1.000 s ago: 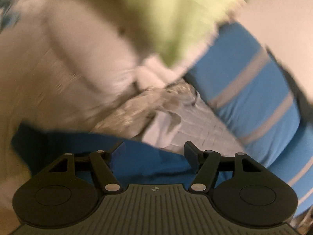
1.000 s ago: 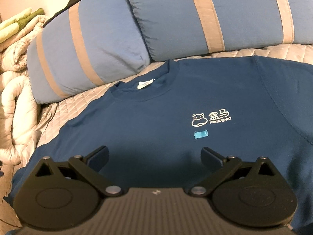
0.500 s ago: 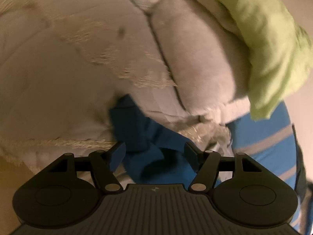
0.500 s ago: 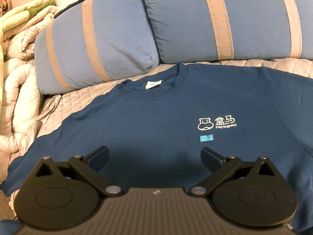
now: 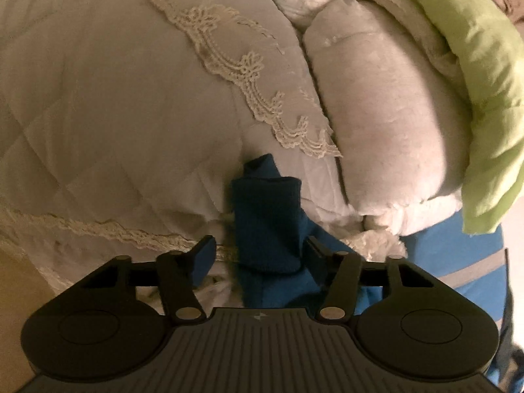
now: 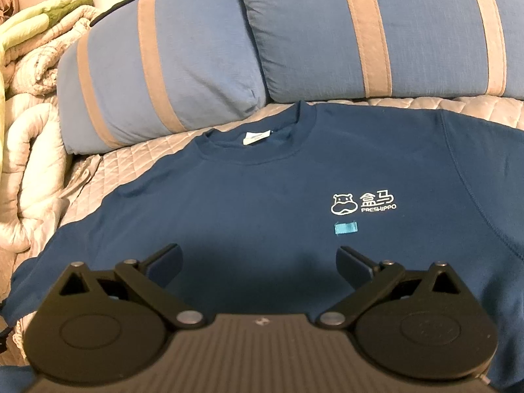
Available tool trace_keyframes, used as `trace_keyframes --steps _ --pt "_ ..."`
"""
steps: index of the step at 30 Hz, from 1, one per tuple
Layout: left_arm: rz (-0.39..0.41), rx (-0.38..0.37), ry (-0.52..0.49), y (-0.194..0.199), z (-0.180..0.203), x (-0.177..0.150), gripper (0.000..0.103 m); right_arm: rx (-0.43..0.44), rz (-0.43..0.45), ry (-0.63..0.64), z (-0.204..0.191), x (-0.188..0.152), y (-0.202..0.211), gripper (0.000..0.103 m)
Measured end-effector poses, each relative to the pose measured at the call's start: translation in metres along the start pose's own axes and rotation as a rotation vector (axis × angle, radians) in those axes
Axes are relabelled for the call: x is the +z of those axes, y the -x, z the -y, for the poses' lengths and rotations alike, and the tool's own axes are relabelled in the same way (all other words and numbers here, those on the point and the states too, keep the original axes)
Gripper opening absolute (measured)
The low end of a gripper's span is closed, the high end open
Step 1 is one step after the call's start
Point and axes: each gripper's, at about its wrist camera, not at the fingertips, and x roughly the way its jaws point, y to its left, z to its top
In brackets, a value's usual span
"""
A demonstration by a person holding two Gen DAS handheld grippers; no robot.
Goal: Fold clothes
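A dark blue sweatshirt (image 6: 278, 203) with a white hippo logo lies flat, front up, on the quilted bed, collar toward the pillows. My right gripper (image 6: 258, 258) is open and empty, just above its chest. In the left wrist view one sleeve's cuff (image 5: 265, 209) lies bunched against the white duvet. My left gripper (image 5: 258, 249) is open, with the cuff between its fingers, not pinched.
Two blue pillows with tan stripes (image 6: 157, 75) (image 6: 376, 29) lean at the head of the bed. A piled white lace-trimmed duvet (image 5: 131, 98) and a green blanket (image 5: 484, 98) lie on the left side. The quilted bedspread (image 6: 131, 170) shows beside the sweatshirt.
My left gripper has swung left from the pillows to the duvet and closed in on the sleeve cuff, now between its fingers. The right gripper has drifted slightly to the left.
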Motion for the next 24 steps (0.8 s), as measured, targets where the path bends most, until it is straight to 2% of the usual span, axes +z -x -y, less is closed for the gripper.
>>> trace_keyframes --steps 5,12,13,14,15,17,20,24 --pt "0.002 -0.080 0.025 0.001 -0.002 -0.008 0.053 0.005 -0.003 -0.002 0.001 0.000 0.000 0.103" --pt "-0.042 -0.122 0.045 0.002 -0.016 -0.018 0.052 0.012 -0.003 -0.012 0.002 0.000 0.000 0.103" --pt "-0.051 -0.123 0.040 0.001 -0.016 -0.019 0.039 0.012 -0.004 -0.013 0.002 0.000 0.000 0.103" --pt "-0.053 -0.111 0.029 0.001 -0.014 -0.018 0.022 0.013 -0.005 -0.014 0.002 0.000 0.000 0.103" --pt "-0.052 -0.097 0.016 0.002 -0.011 -0.018 0.018 0.014 -0.005 -0.013 0.002 0.000 0.000 0.103" --pt "-0.031 -0.071 -0.021 0.007 0.001 -0.017 0.009 0.014 -0.003 -0.011 0.002 0.000 0.001 0.103" --pt "0.011 -0.022 -0.147 0.018 0.031 -0.015 0.007 0.013 0.000 -0.010 0.002 0.000 0.002 0.103" --pt "0.078 -0.025 -0.383 0.038 0.086 -0.019 0.007 0.015 0.001 -0.015 0.003 0.001 0.001 0.103"
